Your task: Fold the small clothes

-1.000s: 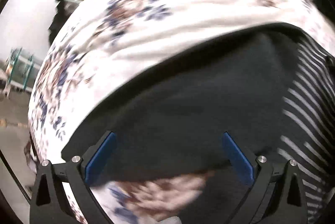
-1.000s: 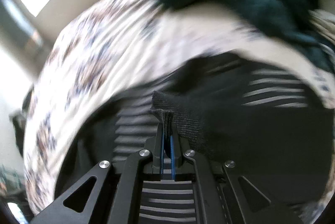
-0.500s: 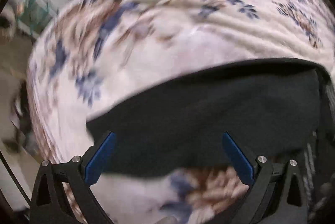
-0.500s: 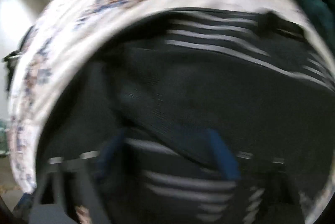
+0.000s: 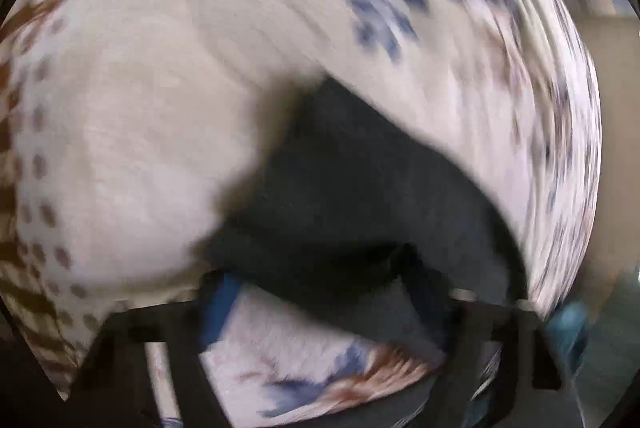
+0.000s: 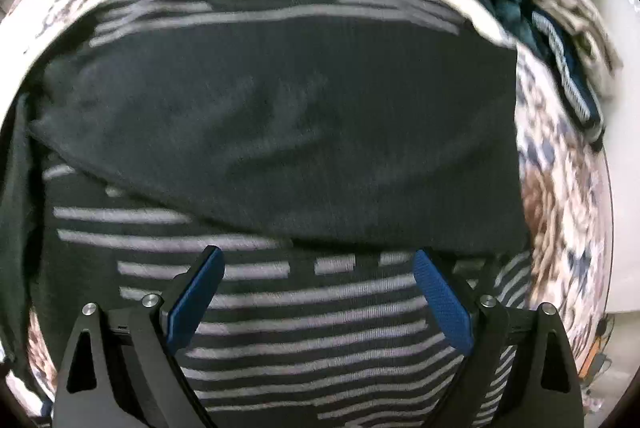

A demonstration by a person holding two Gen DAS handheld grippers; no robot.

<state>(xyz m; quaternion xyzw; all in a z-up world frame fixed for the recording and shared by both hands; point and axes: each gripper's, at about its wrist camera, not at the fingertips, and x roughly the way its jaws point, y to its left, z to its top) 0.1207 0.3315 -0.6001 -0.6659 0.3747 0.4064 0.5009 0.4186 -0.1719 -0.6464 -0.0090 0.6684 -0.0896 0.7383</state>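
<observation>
right gripper [image 6: 318,292] spreading wide now, letting go of black flap it was pinching a second ago. striped top [image 6: 280,132] lying folded across middle of floral sheet [image 6: 560,196]. left gripper [image 5: 320,292] swinging off, blurry, looking spread. side fold probably done.

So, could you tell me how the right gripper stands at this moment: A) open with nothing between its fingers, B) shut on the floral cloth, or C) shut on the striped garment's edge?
A: the right gripper has its blue fingers spread wide apart over the striped garment, pinching nothing.
</observation>
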